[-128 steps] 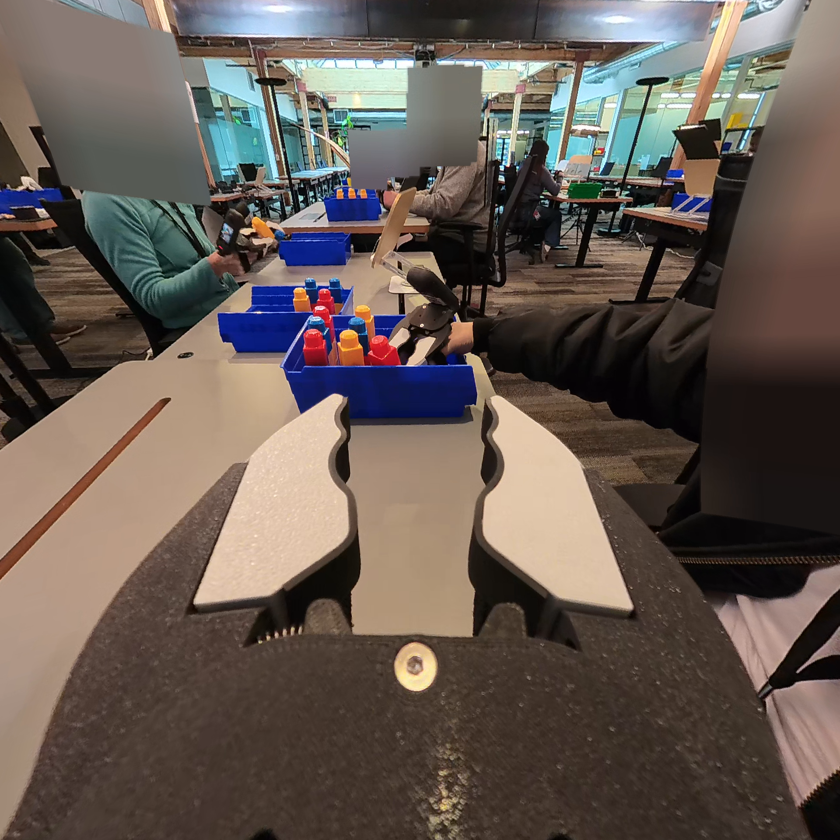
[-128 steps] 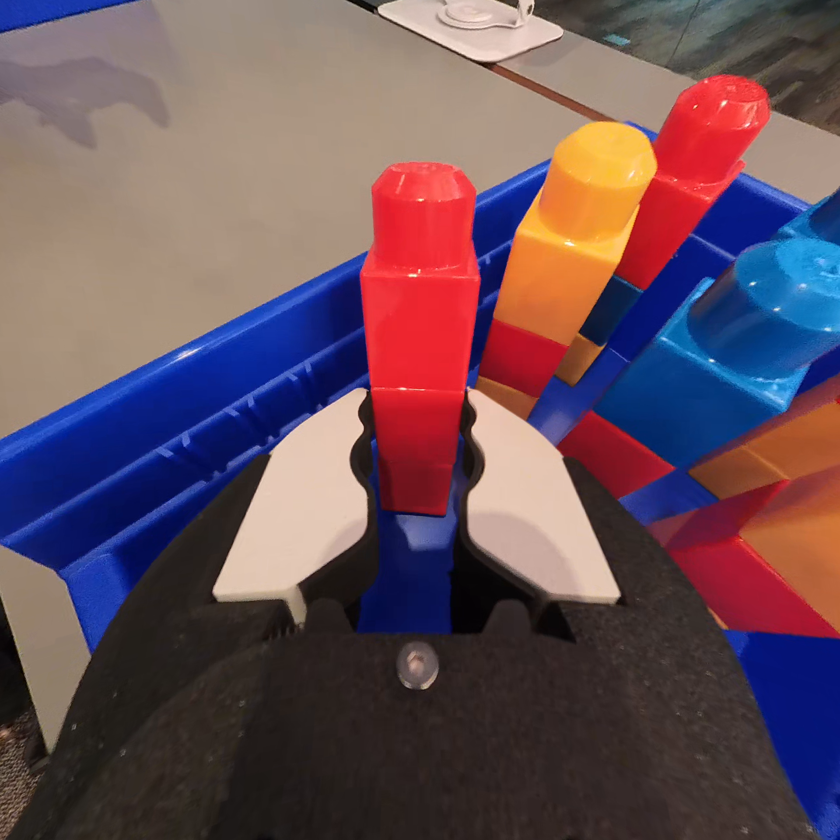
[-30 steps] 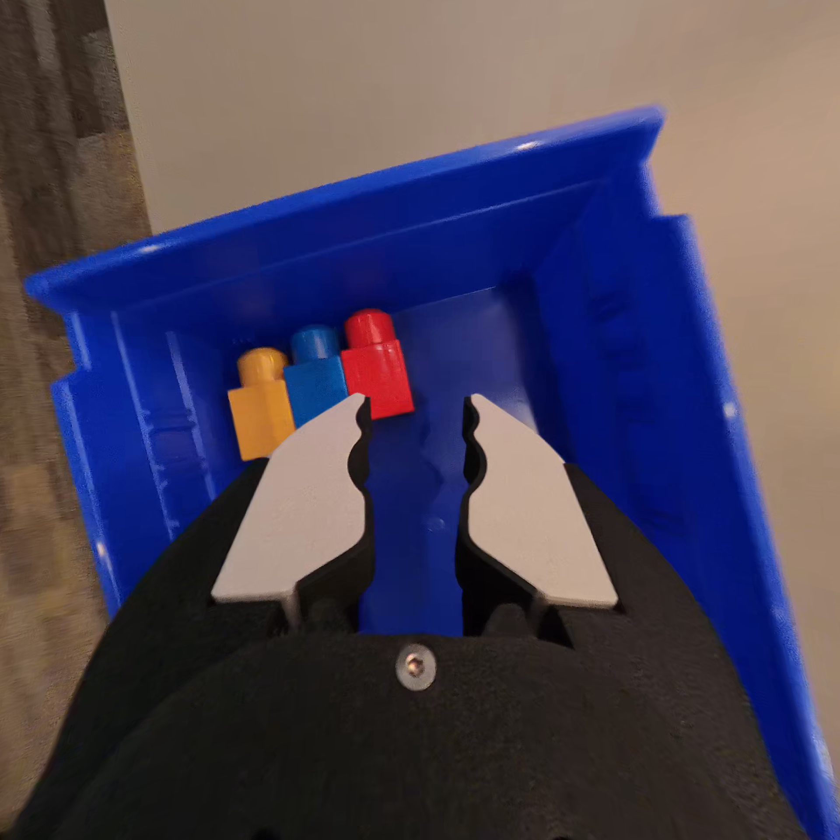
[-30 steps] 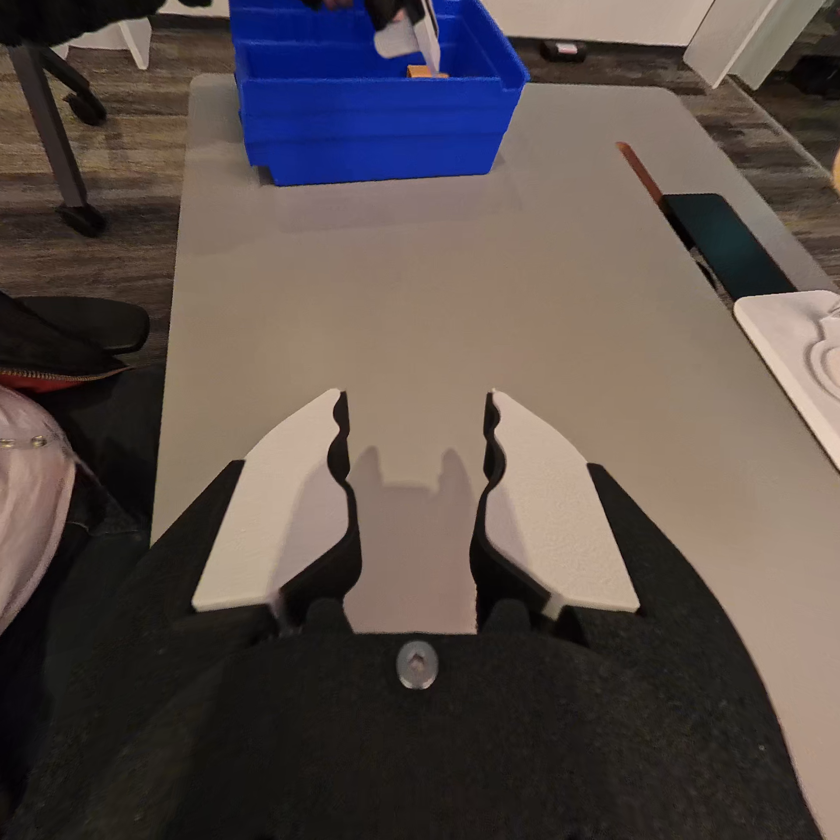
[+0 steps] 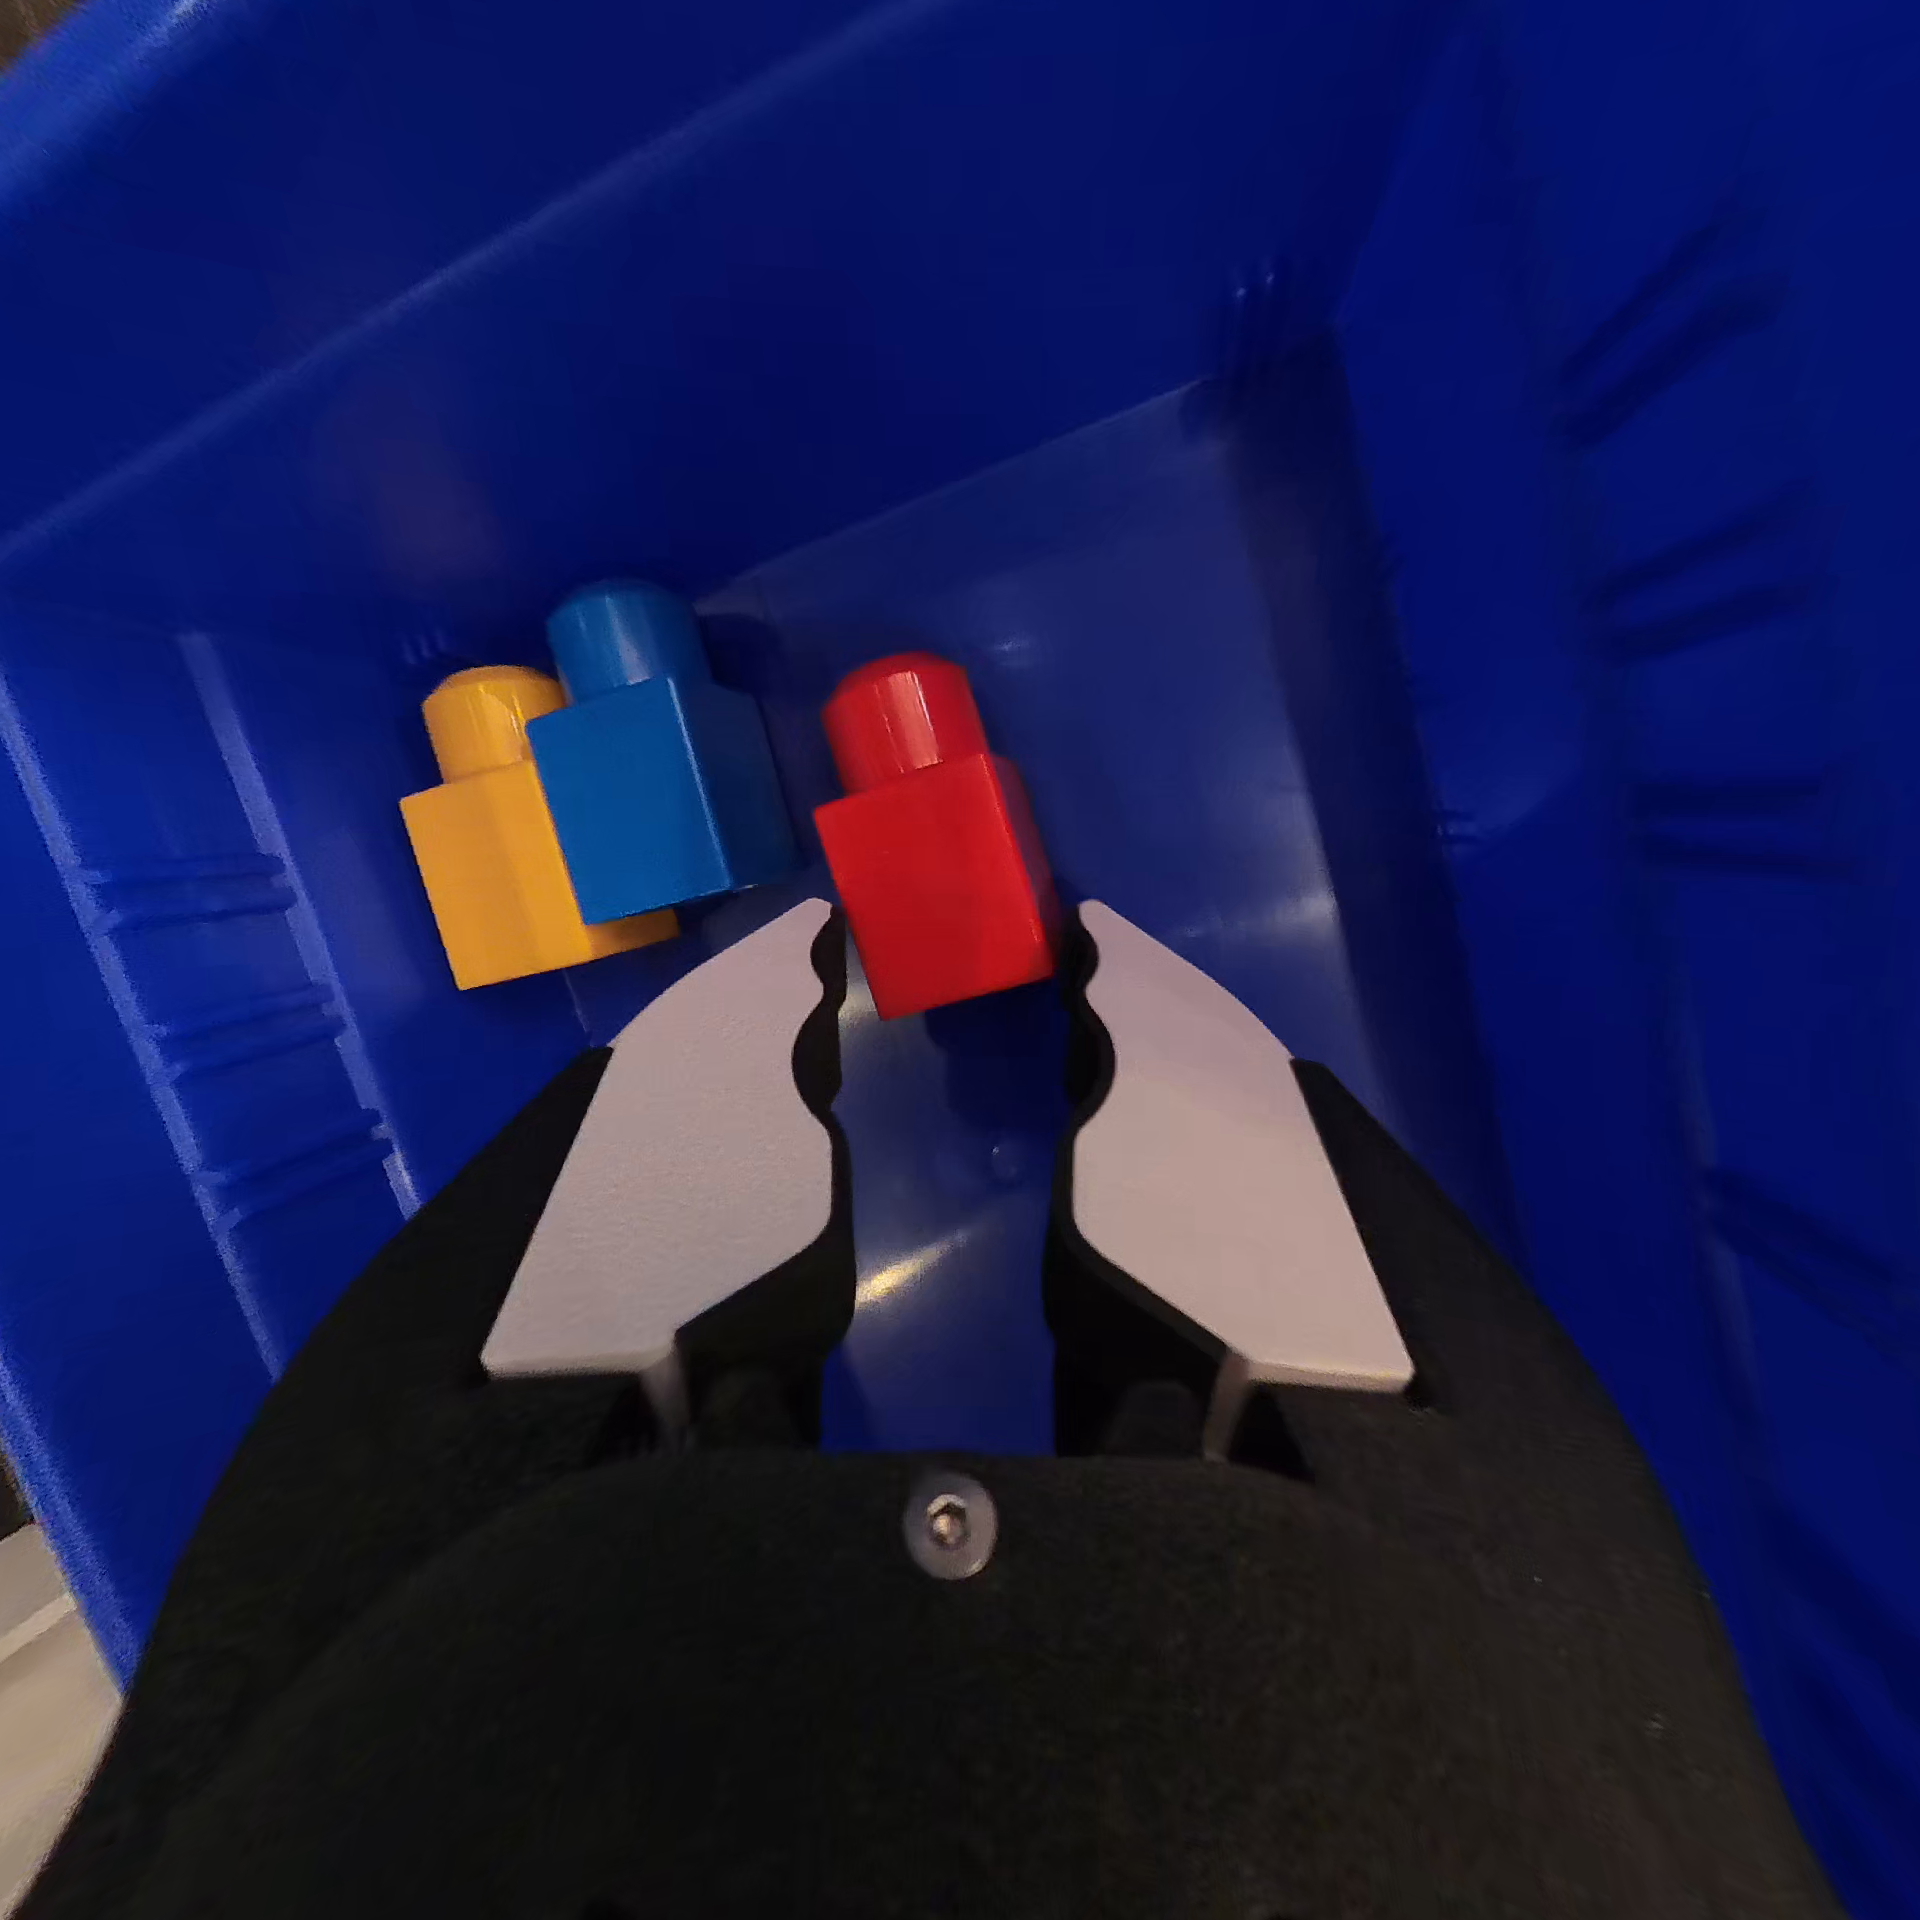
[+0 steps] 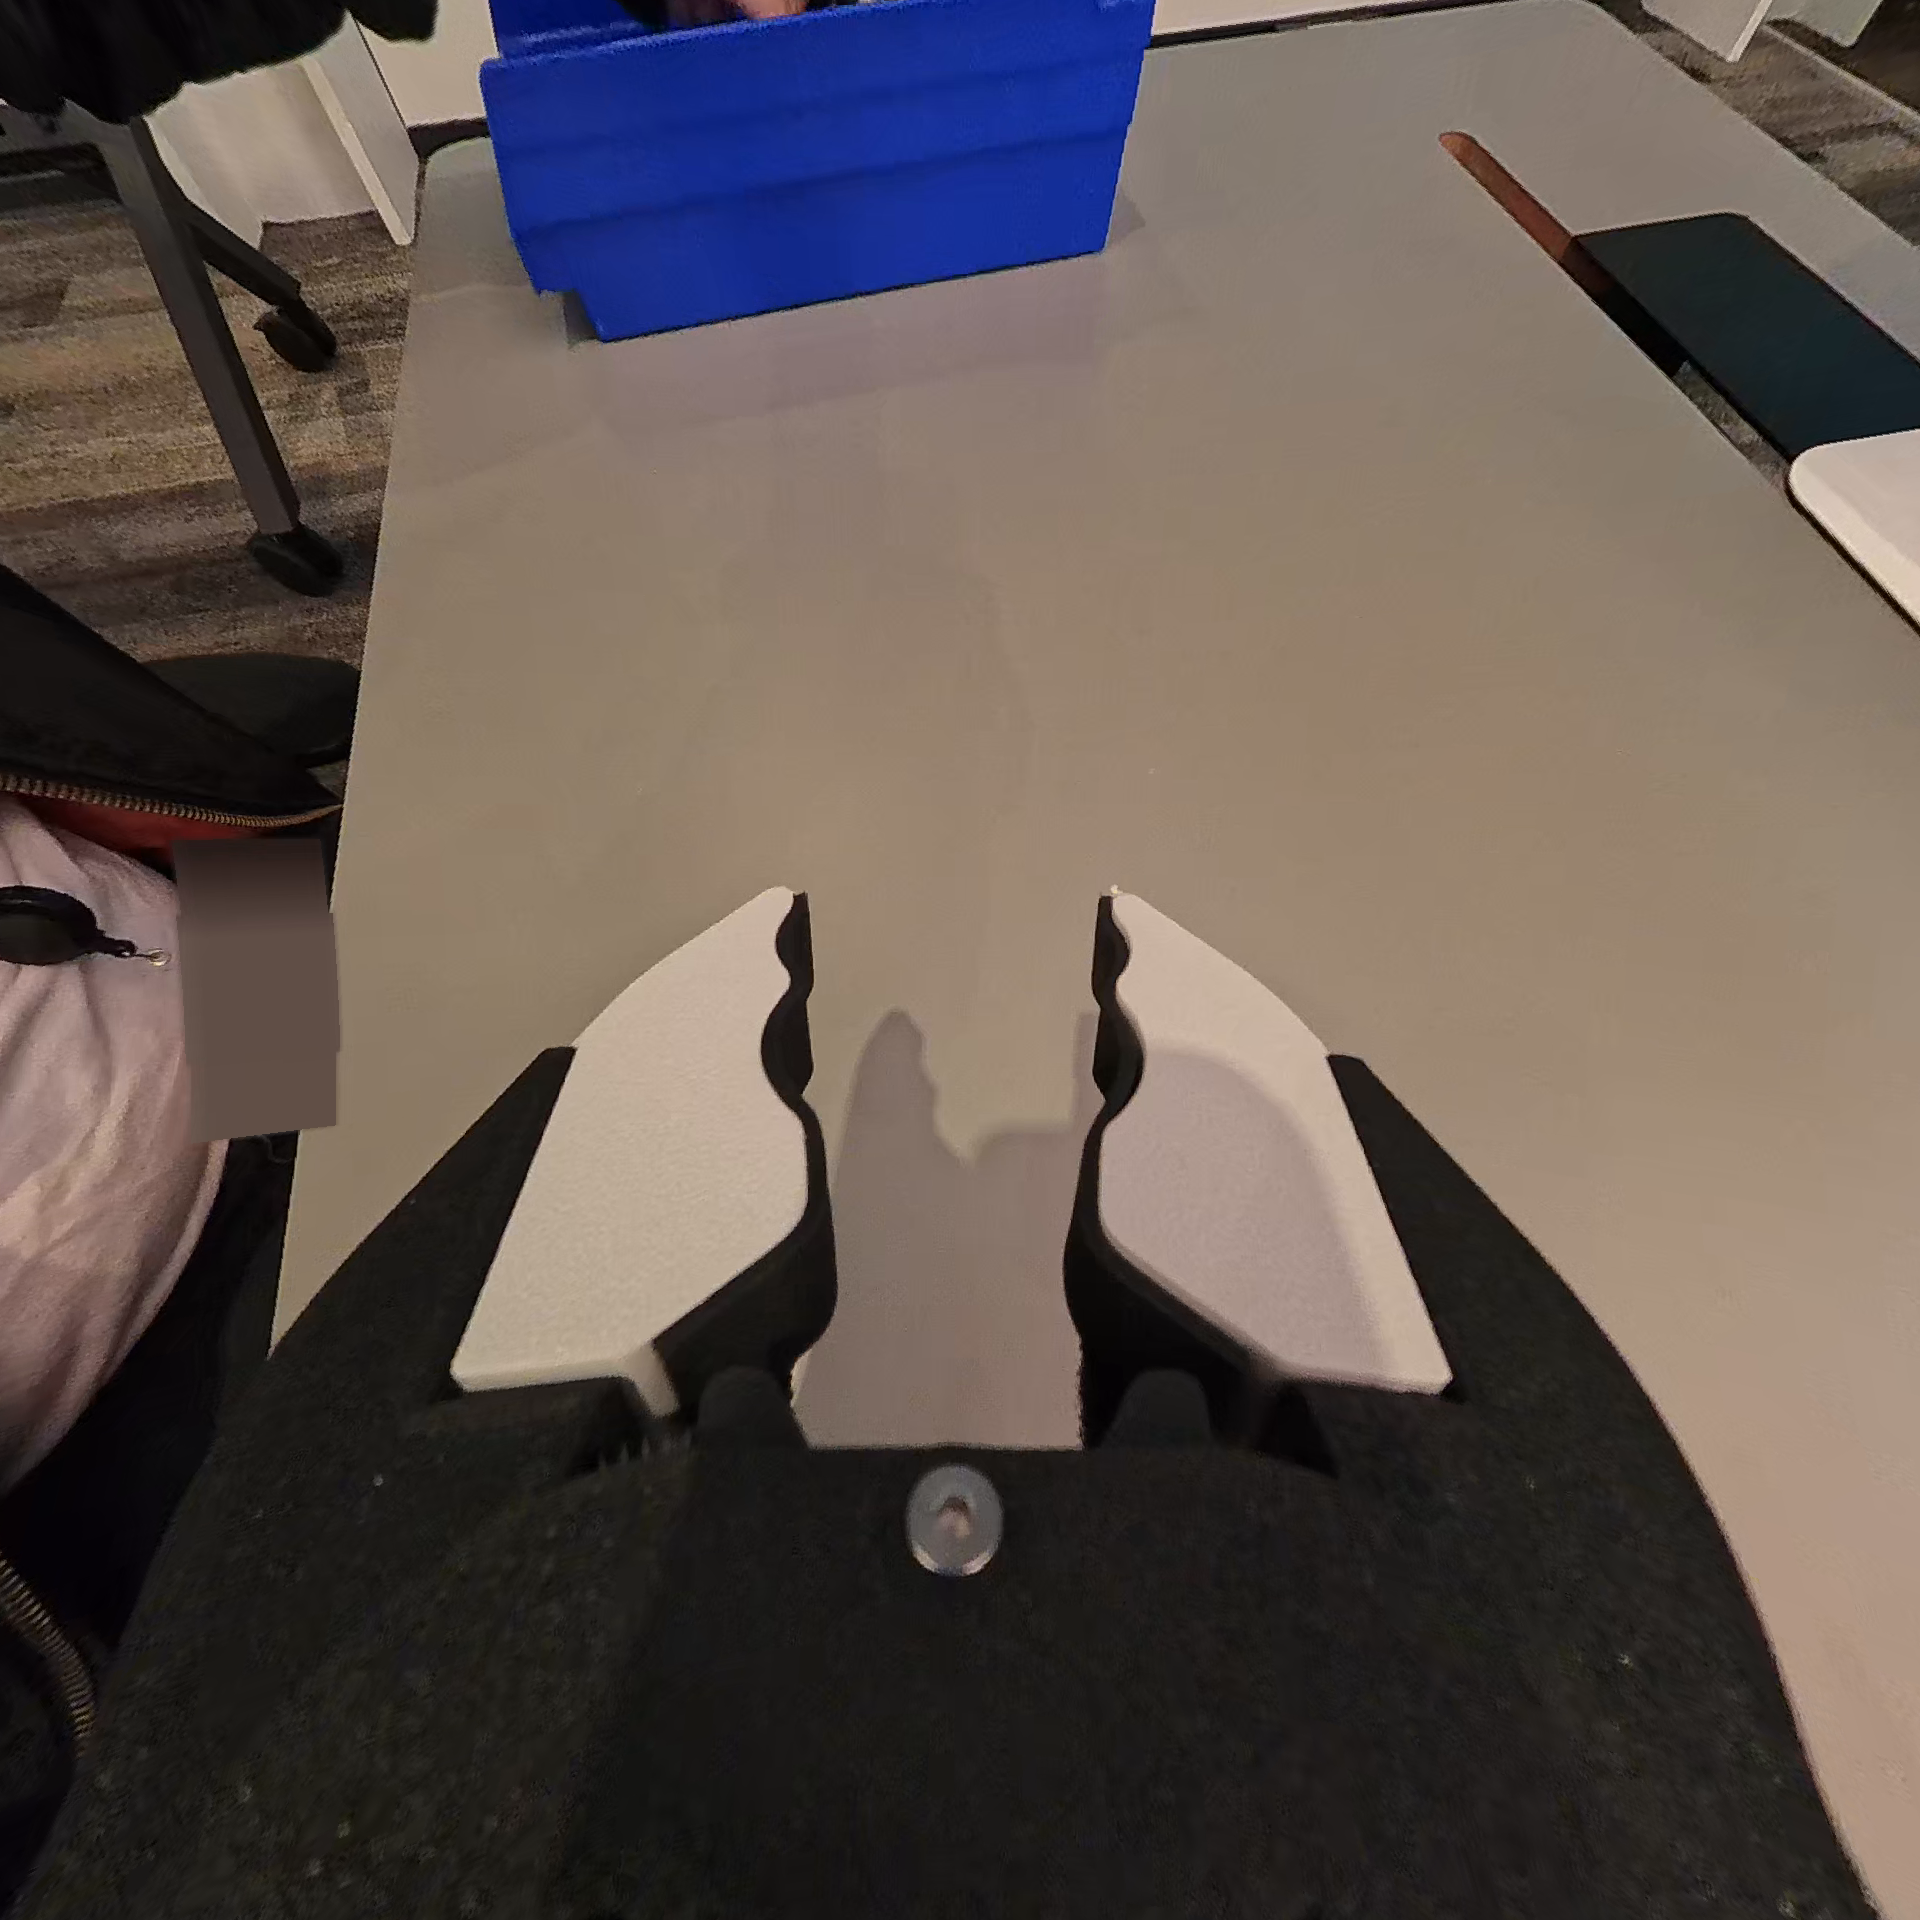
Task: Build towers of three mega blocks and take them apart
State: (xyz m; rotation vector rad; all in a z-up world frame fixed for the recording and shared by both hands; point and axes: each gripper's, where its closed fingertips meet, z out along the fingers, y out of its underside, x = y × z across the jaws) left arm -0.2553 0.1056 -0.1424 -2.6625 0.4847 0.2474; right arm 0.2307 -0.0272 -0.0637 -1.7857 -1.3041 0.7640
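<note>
In the left wrist view, three single mega blocks lie on their sides at the far end of a blue bin (image 5: 1558,727). The yellow block (image 5: 499,873) and blue block (image 5: 644,790) touch each other. The red block (image 5: 935,873) lies a little apart to their right. My left gripper (image 5: 956,909) is down in the bin, its fingertips closed on the base end of the red block. My right gripper (image 6: 951,904) is open and empty, low over the grey table (image 6: 1143,623), far from the same bin (image 6: 810,177).
The bin walls close in on both sides of the left gripper. In the right wrist view a black pad (image 6: 1766,322) and a white tray corner (image 6: 1870,520) sit at the table's right edge. Chair legs (image 6: 208,312) and the person's clothing (image 6: 83,1091) are left of the table.
My left gripper has gone deeper into the bin and its fingertips now flank and hold the red block, which sits apart from the blue one. The right gripper has shifted slightly toward the bin.
</note>
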